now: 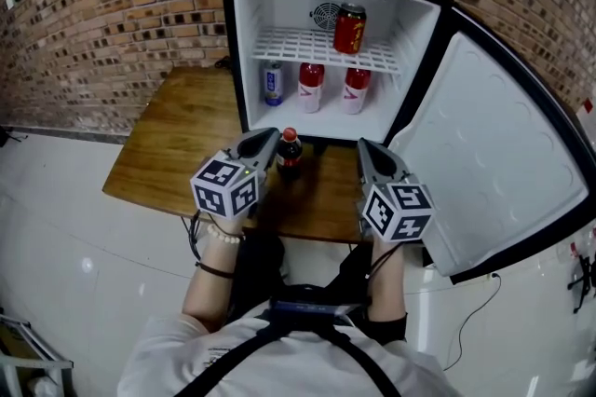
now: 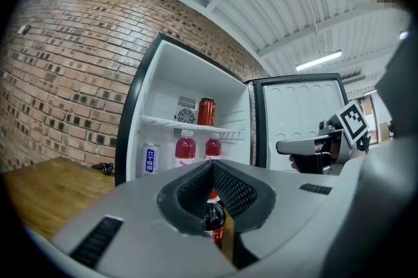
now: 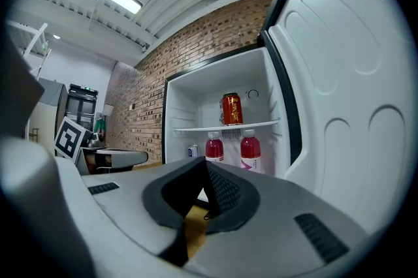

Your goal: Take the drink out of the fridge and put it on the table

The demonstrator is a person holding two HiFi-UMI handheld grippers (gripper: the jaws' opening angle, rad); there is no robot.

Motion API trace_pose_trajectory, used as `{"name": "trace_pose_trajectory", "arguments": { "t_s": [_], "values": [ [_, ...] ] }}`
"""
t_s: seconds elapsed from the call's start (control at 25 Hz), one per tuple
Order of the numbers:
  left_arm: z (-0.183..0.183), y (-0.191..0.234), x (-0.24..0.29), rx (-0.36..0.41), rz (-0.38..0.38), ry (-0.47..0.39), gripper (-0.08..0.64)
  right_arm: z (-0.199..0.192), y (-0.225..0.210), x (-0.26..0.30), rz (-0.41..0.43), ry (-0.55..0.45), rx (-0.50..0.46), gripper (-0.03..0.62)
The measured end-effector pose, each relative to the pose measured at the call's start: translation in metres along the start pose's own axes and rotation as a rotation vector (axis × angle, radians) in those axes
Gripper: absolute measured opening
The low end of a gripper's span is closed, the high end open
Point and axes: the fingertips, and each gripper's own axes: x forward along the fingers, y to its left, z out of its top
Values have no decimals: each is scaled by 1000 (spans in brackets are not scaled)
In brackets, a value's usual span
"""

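the dark cola bottle with a red cap (image 1: 290, 155) stands upright on the brown wooden tabletop (image 1: 177, 143), outside and just in front of the open black mini fridge with a white lining (image 1: 244, 41). the left claw (image 1: 270, 140) is clenched on nothing, its tips met just beside the bottle, which shows past them in the left gripper view. the right claw (image 1: 365, 149) is also clenched and empty, apart from the bottle. inside the fridge, a tall red can (image 1: 349, 28) sits on the white wire shelf (image 1: 289, 44); below it stand a small blue-and-white can (image 1: 273, 84) and two red drink bottles with white labels (image 1: 311, 88). the fridge door (image 1: 503, 162) hangs wide open at the right.
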Motion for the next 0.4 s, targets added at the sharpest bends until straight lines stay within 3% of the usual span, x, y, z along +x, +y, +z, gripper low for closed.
{"name": "trace_pose_trajectory", "arguments": {
  "t_s": [0.4],
  "values": [
    [-4,1,-1,-26,-11,5,3,1,0,-2,0,0,-2,14]
  ]
}}
